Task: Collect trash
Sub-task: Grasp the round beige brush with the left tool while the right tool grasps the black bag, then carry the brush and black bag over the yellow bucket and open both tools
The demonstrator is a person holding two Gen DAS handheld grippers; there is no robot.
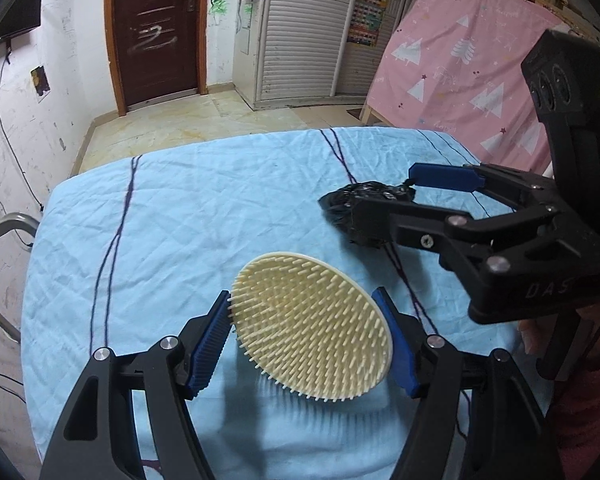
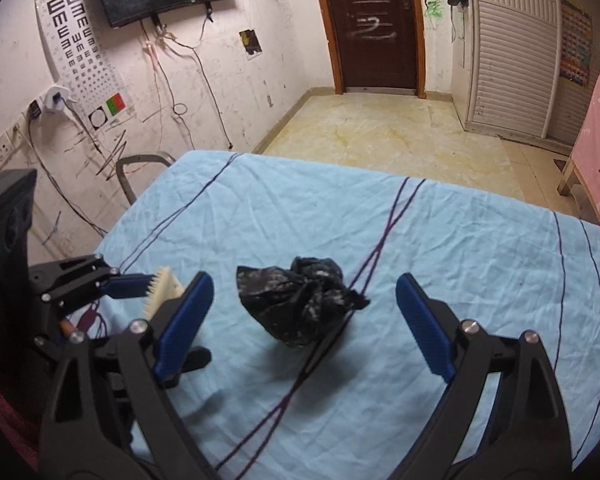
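You are holding the brush point(image 1: 312, 326) in your left gripper point(image 1: 309, 340): its pads are pressing on the two edges of the cream disc, which is tilting bristles-up just over the sheet point(image 1: 204, 208). Your right gripper point(image 2: 304, 328) is standing wide open, and nothing is touching its pads. The bag point(image 2: 302, 300), a crumpled black wad and the trash you are after, is lying on the sheet between those open fingers, apart from both pads.

Here is what could be going wrong from here. The bag is soft and lumpy, so if you are closing too high, the pads may be pinching only a loose fold and the wad may be slipping out as you lift. If you are coming in too low, the fingertips may be catching the sheet and dragging it up with the bag. Your two grippers are working close together; from the left view the right fingers point(image 1: 444, 178) are reaching just past the brush, so a sideways drift may be knocking them into it. The brush is gripped only by its rim, and a bump may be twisting it loose.
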